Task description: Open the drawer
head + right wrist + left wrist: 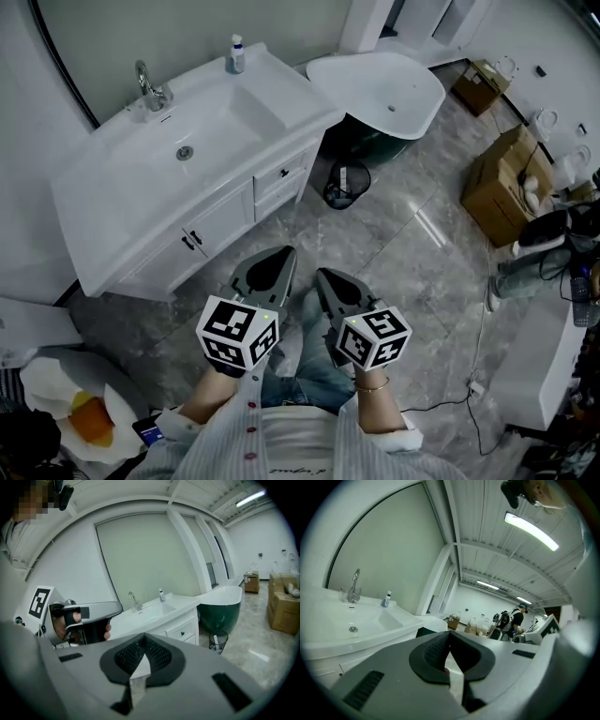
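The drawer sits fully shut at the right-hand end of the white vanity, just under the countertop. It has a small black knob on its front and a second, lower drawer directly beneath. To its left are two cabinet doors with paired black pulls. Above them the moulded basin holds a chrome faucet at the back and a small bottle at the far corner.

Beside the vanity's drawer end stands a freestanding bathtub, white inside and dark green outside. A wire wastebasket is on the marble-look floor between the two. Cardboard boxes lie farther right.

The left gripper and the right gripper are held side by side at the person's waist, both aimed toward the vanity and well apart from it. Each has its jaws pressed together on nothing, with only floor and fixtures showing beyond the tips. This looks like an approach posture: the tools are pointed at the target before any reach. The right gripper's own view has the drawer front nearly ahead of it, which suggests it is the likelier one to take the knob. Its jaws would first have to part.

No brand or wording can be read. The bottle's label is too small, and the gripper cubes carry only black-and-white square markers.
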### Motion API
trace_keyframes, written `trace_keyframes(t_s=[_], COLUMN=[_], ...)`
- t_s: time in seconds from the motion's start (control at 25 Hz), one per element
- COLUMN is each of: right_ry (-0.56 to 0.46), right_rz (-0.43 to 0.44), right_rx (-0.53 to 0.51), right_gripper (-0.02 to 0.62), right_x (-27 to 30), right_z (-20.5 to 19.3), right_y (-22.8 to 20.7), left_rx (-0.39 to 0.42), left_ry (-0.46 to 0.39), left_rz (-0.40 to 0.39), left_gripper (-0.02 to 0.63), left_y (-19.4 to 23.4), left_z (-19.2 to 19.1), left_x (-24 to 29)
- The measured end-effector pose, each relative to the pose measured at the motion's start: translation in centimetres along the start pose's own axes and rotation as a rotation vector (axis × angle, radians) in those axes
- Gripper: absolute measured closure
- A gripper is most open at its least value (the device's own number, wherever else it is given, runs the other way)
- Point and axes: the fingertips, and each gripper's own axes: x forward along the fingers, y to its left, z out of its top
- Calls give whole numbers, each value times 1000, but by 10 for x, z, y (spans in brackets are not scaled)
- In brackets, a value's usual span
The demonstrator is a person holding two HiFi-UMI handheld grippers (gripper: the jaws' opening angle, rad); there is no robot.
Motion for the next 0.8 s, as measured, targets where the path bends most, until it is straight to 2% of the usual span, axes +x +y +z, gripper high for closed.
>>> trace_keyframes(t_s=[0.24,0.44,0.8], right_ry=[-8,18,79], right_rz=[58,132,263], right_rx=[-7,-39,-78], right_gripper=[588,588,588], right_x=[38,77,137], right_z=[25,59,128], right_y=[-34,-74,-152], left_rx=[19,13,-28], left_ry=[-25,-47,-59], left_rz=[56,119,269], left_gripper=[589,589,589], left_y=[24,44,72], left_z=[15,31,59], left_x=[41,97,195])
